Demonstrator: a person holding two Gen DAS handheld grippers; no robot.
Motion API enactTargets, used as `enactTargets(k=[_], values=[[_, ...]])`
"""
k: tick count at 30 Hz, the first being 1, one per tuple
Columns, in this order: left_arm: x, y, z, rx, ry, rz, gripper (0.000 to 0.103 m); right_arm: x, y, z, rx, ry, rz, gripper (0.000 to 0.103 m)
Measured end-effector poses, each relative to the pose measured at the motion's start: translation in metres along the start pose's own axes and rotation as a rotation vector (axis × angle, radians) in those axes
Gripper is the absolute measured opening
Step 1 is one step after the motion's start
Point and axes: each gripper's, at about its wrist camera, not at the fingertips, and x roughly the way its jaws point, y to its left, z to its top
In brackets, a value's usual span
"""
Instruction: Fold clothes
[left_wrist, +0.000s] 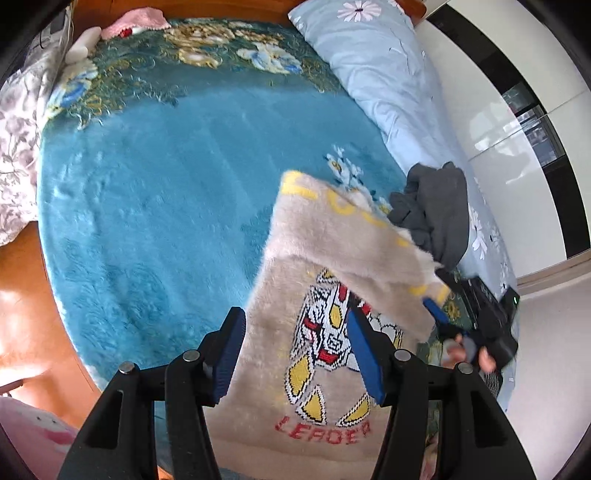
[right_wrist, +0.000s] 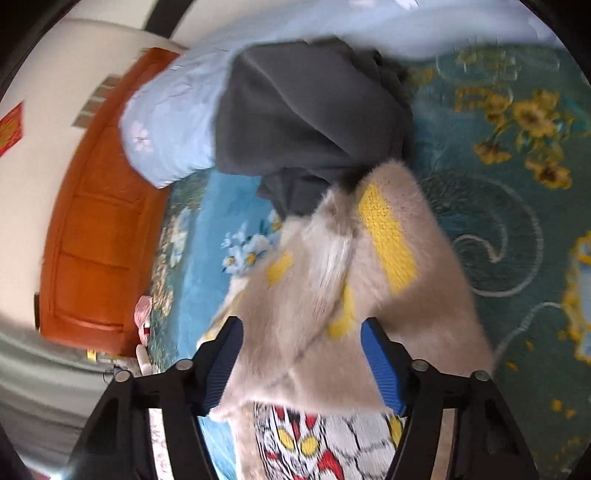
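A beige fuzzy sweater (left_wrist: 269, 373) with a robot picture and the red word LEADER lies on the blue blanket (left_wrist: 166, 184). My left gripper (left_wrist: 293, 315) stands over it, jaws apart, the left pad at the sweater's left edge and the right pad over the picture. One sleeve (left_wrist: 332, 229) with yellow letters crosses the sweater's body towards the right. Its end sits in my right gripper (left_wrist: 443, 317), held by a hand. In the right wrist view the sleeve (right_wrist: 314, 295) fills the gap of the right gripper (right_wrist: 303, 325), both blue pads against the cloth. This view is blurred.
A crumpled dark grey garment (left_wrist: 439, 206) (right_wrist: 306, 110) lies just beyond the sweater, against a light blue flowered quilt (left_wrist: 388, 74). White wardrobe doors (left_wrist: 517, 147) stand to the right. Floral bedding (left_wrist: 14, 147) and a wooden floor (left_wrist: 26, 295) lie to the left.
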Motion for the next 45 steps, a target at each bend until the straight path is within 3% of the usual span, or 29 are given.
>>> enactTargets(k=[5, 7, 12, 15, 22, 25, 28, 33, 37, 41, 45], values=[[0.021, 0.010, -0.011, -0.021, 0.055, 0.026, 0.058, 0.023, 0.000, 0.013, 0.043, 0.001, -0.022, 0.055], [0.028, 0.014, -0.014, -0.037, 0.070, 0.029, 0.058, 0.030, -0.002, 0.016, 0.059, 0.007, -0.033, 0.047], [0.038, 0.022, -0.020, -0.042, 0.091, 0.035, 0.058, 0.041, -0.006, 0.019, 0.085, 0.023, -0.029, 0.015], [0.040, 0.028, -0.023, -0.053, 0.095, 0.032, 0.058, 0.032, 0.001, 0.019, 0.070, 0.013, 0.016, 0.012], [0.042, 0.045, -0.030, -0.081, 0.104, 0.022, 0.058, -0.025, 0.016, 0.004, -0.004, -0.071, 0.196, 0.012], [0.043, 0.053, -0.032, -0.095, 0.105, 0.024, 0.058, -0.053, 0.010, -0.011, -0.037, -0.112, 0.214, 0.012], [0.046, 0.057, -0.035, -0.103, 0.113, 0.027, 0.058, -0.056, -0.011, -0.022, -0.020, -0.110, 0.140, 0.011], [0.051, 0.061, -0.041, -0.086, 0.130, 0.041, 0.058, -0.027, -0.046, -0.026, 0.085, -0.027, 0.002, 0.012], [0.050, 0.067, -0.044, -0.081, 0.125, 0.047, 0.058, -0.034, -0.047, -0.036, 0.102, -0.004, -0.021, 0.017], [0.055, 0.072, -0.050, -0.069, 0.137, 0.050, 0.058, -0.068, -0.052, -0.054, 0.042, -0.015, -0.056, 0.044], [0.064, 0.073, -0.052, -0.052, 0.161, 0.051, 0.058, -0.101, -0.086, -0.080, 0.028, 0.000, -0.173, 0.049]])
